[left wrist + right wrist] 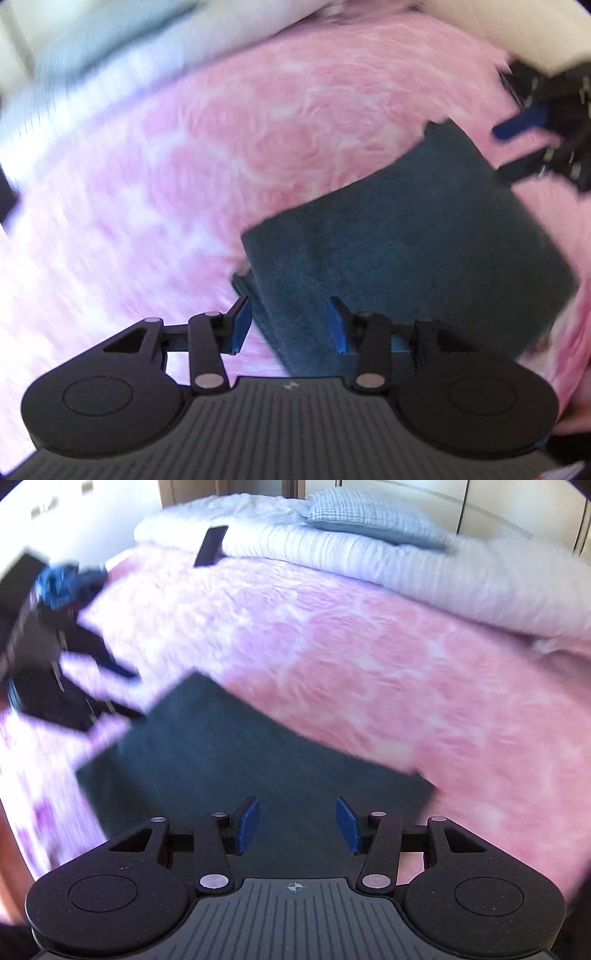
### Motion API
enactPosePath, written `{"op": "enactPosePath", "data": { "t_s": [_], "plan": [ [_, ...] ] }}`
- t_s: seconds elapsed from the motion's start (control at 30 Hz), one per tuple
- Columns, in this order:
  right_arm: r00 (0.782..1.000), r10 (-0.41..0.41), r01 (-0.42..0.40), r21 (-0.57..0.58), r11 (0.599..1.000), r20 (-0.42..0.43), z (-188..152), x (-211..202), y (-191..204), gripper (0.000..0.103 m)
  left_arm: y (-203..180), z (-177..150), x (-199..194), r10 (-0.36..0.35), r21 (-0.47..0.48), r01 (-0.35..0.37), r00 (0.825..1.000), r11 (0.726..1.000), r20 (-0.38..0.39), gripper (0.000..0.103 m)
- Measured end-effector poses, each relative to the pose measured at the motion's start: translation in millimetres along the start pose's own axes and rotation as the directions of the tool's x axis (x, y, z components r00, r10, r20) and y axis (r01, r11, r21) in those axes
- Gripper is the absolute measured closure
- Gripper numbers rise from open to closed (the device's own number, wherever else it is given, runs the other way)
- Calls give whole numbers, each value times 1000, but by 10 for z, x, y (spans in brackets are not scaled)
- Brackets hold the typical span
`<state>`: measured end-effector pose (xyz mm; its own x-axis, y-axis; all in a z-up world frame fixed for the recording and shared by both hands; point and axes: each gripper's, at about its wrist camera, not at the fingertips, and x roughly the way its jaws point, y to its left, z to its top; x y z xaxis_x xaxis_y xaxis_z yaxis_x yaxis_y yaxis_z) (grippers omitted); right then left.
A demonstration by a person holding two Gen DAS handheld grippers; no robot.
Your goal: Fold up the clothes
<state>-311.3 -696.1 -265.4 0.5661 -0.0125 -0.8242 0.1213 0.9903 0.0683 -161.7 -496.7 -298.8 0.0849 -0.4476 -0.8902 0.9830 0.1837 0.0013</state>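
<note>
The dark teal garment (406,236) lies flat on the pink bedspread (221,155), already folded into a compact rectangle with squared corners, so the fold looks close to finished. In the right wrist view its long axis (236,753) runs diagonally, from the near right corner up toward the far left, where the left tongs (122,694) hang just beside its far corner. Both views are blurred, so fine creases cannot be made out. The left tongs (290,325) are released, blue pads apart, straddling a near edge of the cloth without gripping it, probably poised to smooth or square that edge. The right tongs (297,825) are likewise spread wide above the near side, holding nothing. Beyond the bedspread lie a white duvet (369,554), a checked pillow (369,520) and a small dark flat object (211,545)
</note>
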Motion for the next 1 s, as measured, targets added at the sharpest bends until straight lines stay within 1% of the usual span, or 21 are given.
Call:
{"op": "enactPosePath", "data": {
  "t_s": [0.03, 0.1, 0.17, 0.23, 0.3, 0.37, 0.4, 0.43, 0.47, 0.5, 0.57, 0.6, 0.7, 0.77, 0.83, 0.87, 0.9, 0.93, 0.97, 1.0],
  "plan": [
    [999, 33, -33, -12, 999, 5, 132, 99, 27, 53, 63, -22, 48, -37, -40, 37, 999, 999, -1, 64],
    [994, 105, -104, -68, 992, 7, 366, 332, 100, 53, 123, -113, 127, -89, -85, 88, 996, 993, -10, 64],
    [984, 175, -175, -130, 976, -8, 584, 572, 170, 53, 159, -226, 136, -119, -119, 119, 993, 986, 2, 65],
    [969, 245, -248, -197, 949, -38, 794, 831, 247, 53, 174, -326, 114, -128, -145, 129, 992, 981, 16, 65],
    [948, 307, -319, -254, 913, -87, 945, 1094, 328, 53, 160, -417, 92, -134, -174, 137, 991, 975, 28, 65],
    [919, 353, -391, -294, 872, -175, 1000, 1362, 408, 54, 132, -508, 102, -138, -196, 142, 990, 970, 35, 65],
    [900, 371, -429, -307, 850, -230, 1018, 1497, 443, 56, 116, -552, 113, -134, -201, 139, 990, 970, 41, 66],
    [882, 379, -457, -306, 835, -280, 1018, 1608, 469, 66, 103, -586, 124, -131, -206, 138, 990, 969, 47, 67],
    [871, 378, -469, -300, 831, -313, 1027, 1662, 478, 74, 102, -596, 131, -130, -212, 139, 990, 967, 55, 70],
    [861, 376, -478, -292, 829, -343, 1039, 1704, 483, 81, 117, -591, 114, -127, -225, 138, 990, 965, 65, 78],
    [857, 356, -475, -308, 824, -372, 1124, 1633, 557, 87, 167, -572, 19, -121, -265, 141, 989, 954, 89, 89],
    [859, 346, -475, -336, 813, -376, 1176, 1558, 604, 88, 184, -576, -67, -116, -286, 142, 988, 948, 106, 90],
    [849, 361, -503, -380, 776, -386, 1343, 1428, 725, 88, 175, -644, -190, -72, -332, 107, 991, 937, 117, 90],
    [841, 357, -515, -399, 758, -407, 1328, 1574, 805, 88, 207, -693, -78, -62, -379, 95, 993, 920, 98, 90],
    [834, 343, -519, -401, 755, -433, 1245, 1823, 857, 88, 244, -733, 33, -58, -417, 85, 995, 905, 78, 88],
    [833, 325, -509, -392, 766, -448, 1192, 1970, 850, 88, 261, -722, 29, -56, -406, 81, 996, 910, 75, 86],
    [829, 330, -513, -378, 770, -451, 1157, 2066, 823, 88, 277, -711, 24, -53, -395, 78, 996, 915, 72, 83],
    [828, 343, -517, -368, 773, -444, 1147, 2075, 782, 88, 293, -701, 20, -51, -384, 74, 996, 921, 69, 82],
    [827, 356, -521, -358, 775, -435, 1142, 2065, 739, 88, 309, -690, 15, -49, -372, 70, 997, 925, 67, 79],
    [831, 368, -520, -349, 780, -416, 1131, 2017, 698, 86, 325, -679, 11, -46, -361, 66, 997, 930, 64, 78]
  ]
}}
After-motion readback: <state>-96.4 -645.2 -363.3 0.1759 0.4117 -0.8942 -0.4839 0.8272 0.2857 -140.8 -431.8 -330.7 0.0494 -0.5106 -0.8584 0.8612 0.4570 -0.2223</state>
